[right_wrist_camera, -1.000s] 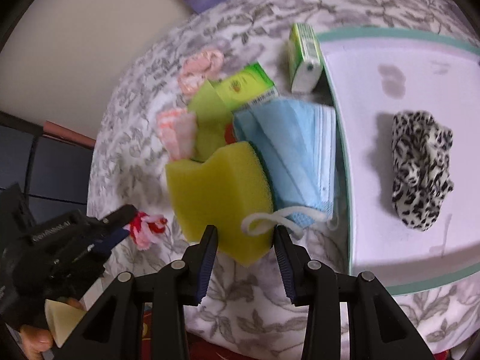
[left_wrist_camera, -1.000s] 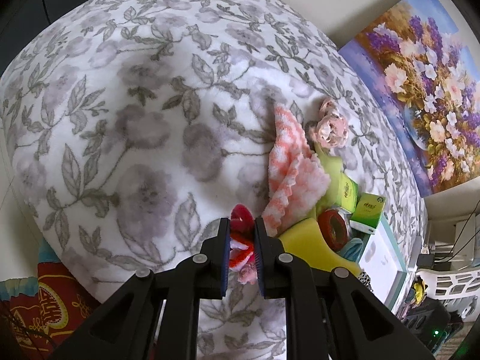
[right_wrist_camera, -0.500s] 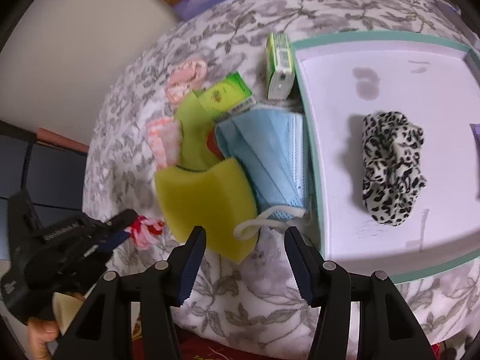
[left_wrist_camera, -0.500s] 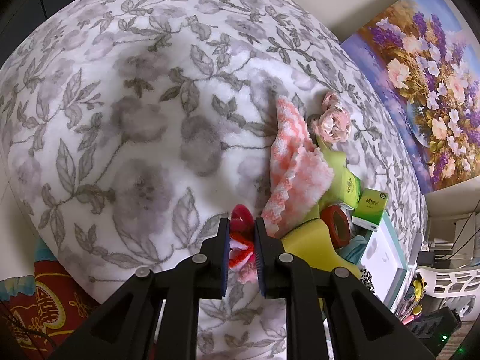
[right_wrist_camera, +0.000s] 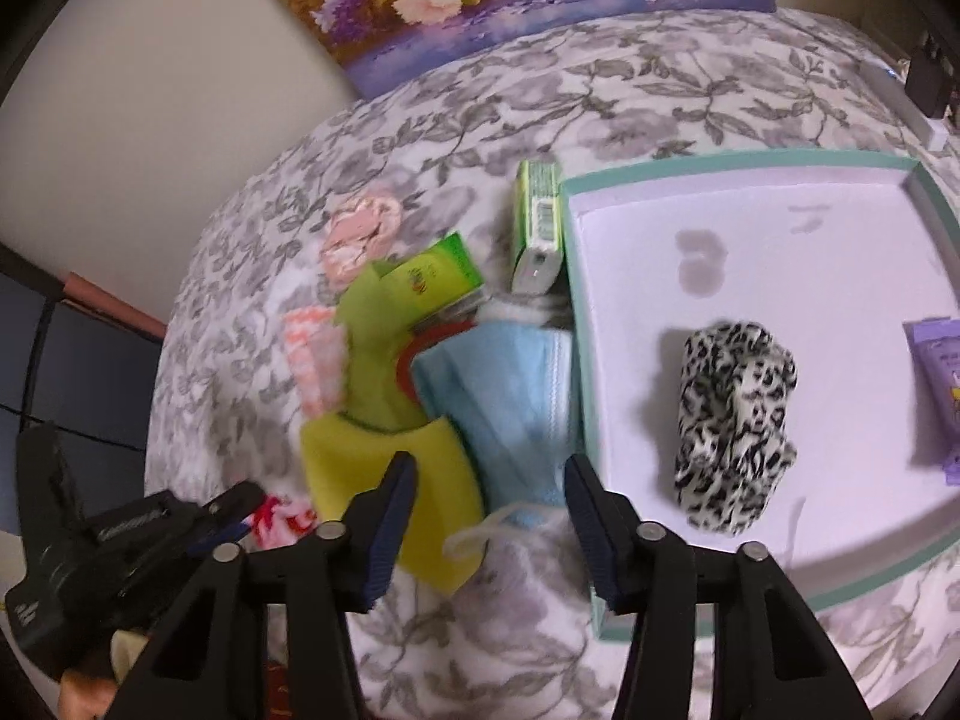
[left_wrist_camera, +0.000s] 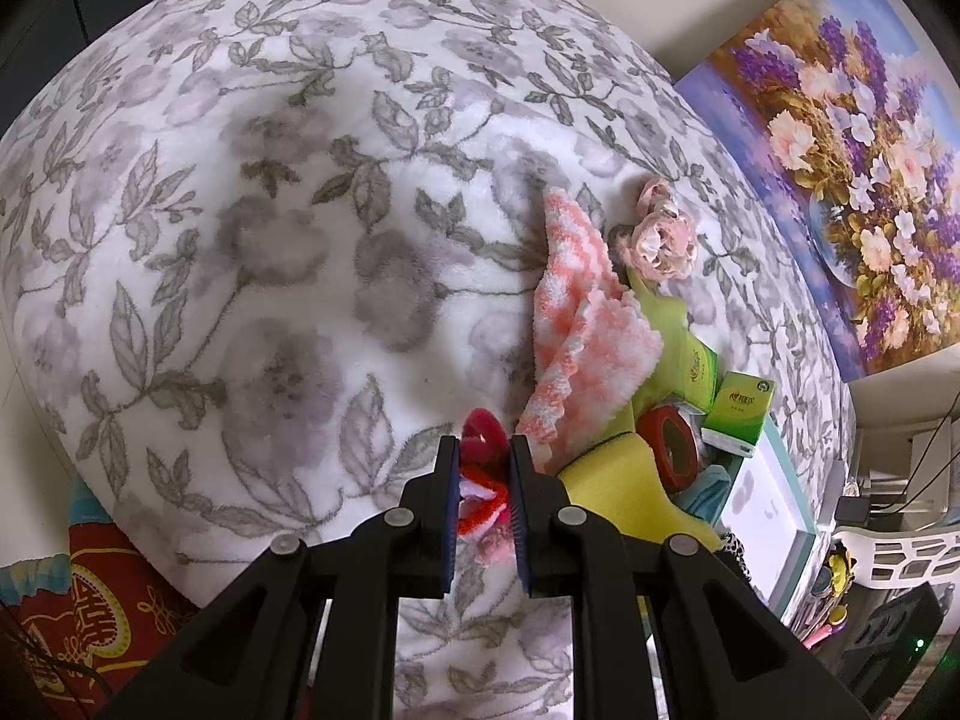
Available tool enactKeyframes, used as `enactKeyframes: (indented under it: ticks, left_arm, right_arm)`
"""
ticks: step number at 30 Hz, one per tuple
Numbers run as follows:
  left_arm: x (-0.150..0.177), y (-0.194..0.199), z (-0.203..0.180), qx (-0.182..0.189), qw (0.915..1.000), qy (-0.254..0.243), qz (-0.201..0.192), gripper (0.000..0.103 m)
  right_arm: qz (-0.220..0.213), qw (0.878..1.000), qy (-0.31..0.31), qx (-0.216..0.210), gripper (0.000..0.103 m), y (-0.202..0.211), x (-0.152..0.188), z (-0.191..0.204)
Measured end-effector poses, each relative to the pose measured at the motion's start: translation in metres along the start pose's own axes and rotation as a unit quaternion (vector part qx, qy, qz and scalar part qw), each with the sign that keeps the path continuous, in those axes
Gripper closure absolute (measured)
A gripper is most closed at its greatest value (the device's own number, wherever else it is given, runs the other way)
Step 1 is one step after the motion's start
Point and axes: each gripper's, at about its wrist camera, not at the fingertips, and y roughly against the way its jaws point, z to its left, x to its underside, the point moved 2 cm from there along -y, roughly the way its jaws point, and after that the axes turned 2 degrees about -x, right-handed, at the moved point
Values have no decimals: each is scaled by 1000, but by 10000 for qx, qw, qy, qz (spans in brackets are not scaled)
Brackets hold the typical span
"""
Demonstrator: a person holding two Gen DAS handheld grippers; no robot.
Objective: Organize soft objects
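My left gripper (left_wrist_camera: 485, 450) is shut on a red, white and pink fluffy piece (left_wrist_camera: 480, 489) just above the floral blanket (left_wrist_camera: 270, 240); the right wrist view shows it at lower left (right_wrist_camera: 282, 519). My right gripper (right_wrist_camera: 489, 463) hovers with its jaws apart and closing, nothing pressed between them. Below it lie a yellow sponge (right_wrist_camera: 360, 468) and a blue face mask (right_wrist_camera: 504, 384) with its white ear loop (right_wrist_camera: 480, 534). A leopard-print scrunchie (right_wrist_camera: 735, 426) lies in the white tray with a teal rim (right_wrist_camera: 720, 162).
Piled beside the sponge are a pink-and-white cloth (left_wrist_camera: 576, 330), a green cloth (right_wrist_camera: 372, 348), a pink fabric flower (left_wrist_camera: 660, 234), a red tape roll (left_wrist_camera: 669, 447) and two green boxes (right_wrist_camera: 537, 216). A purple packet (right_wrist_camera: 939, 372) lies in the tray. A flower painting (left_wrist_camera: 840, 150) leans on the wall.
My right gripper has lifted back from the sponge and mask loop, and its jaws stand wider than a second ago. More of the tray shows. My left gripper has kept still on the fluffy piece.
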Motion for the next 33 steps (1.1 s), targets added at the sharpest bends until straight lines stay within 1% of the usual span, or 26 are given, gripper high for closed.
enactKeyframes:
  ticks: [4, 6, 9, 15, 19, 21, 22, 26, 28, 33]
  left_arm:
    - [1, -1, -1, -21, 10000, -48, 12, 87]
    - [1, -3, -3, -33, 10000, -74, 24, 87]
    - [1, -4, -4, -56, 9999, -104, 30, 87]
    - [-2, -5, -4, -51, 9999, -113, 44, 87]
    - [-2, -5, -5, -59, 9999, -153, 34, 87]
    - [-2, -6, -6, -83, 9998, -173, 34, 87]
    - [-2, -6, -5, -98, 9998, -178, 33, 87]
    - [-3, -6, -5, -159, 9997, -172, 8, 87]
    - [-3, -6, -4, -174, 9997, -180, 1, 87]
    - [-3, -6, -4, -188, 9997, -168, -6, 87]
  right_arm:
    - [-118, 9997, 185, 76, 54, -3, -4, 5]
    - [-135, 9996, 204, 112, 58, -6, -5, 6]
    - [-145, 9999, 79, -13, 59, -8, -7, 2]
    - [-367, 9991, -184, -73, 60, 3, -14, -9]
    - [-244, 9996, -78, 70, 60, -5, -12, -5]
    - [-164, 9998, -26, 113, 62, -12, -10, -3]
    - [-125, 9998, 32, 179, 64, -16, -10, 0]
    - [-21, 9985, 275, 470, 66, -30, -5, 6]
    - [-4, 9979, 329, 550, 66, -34, -4, 6]
    - [53, 9975, 342, 614, 66, -42, -3, 2]
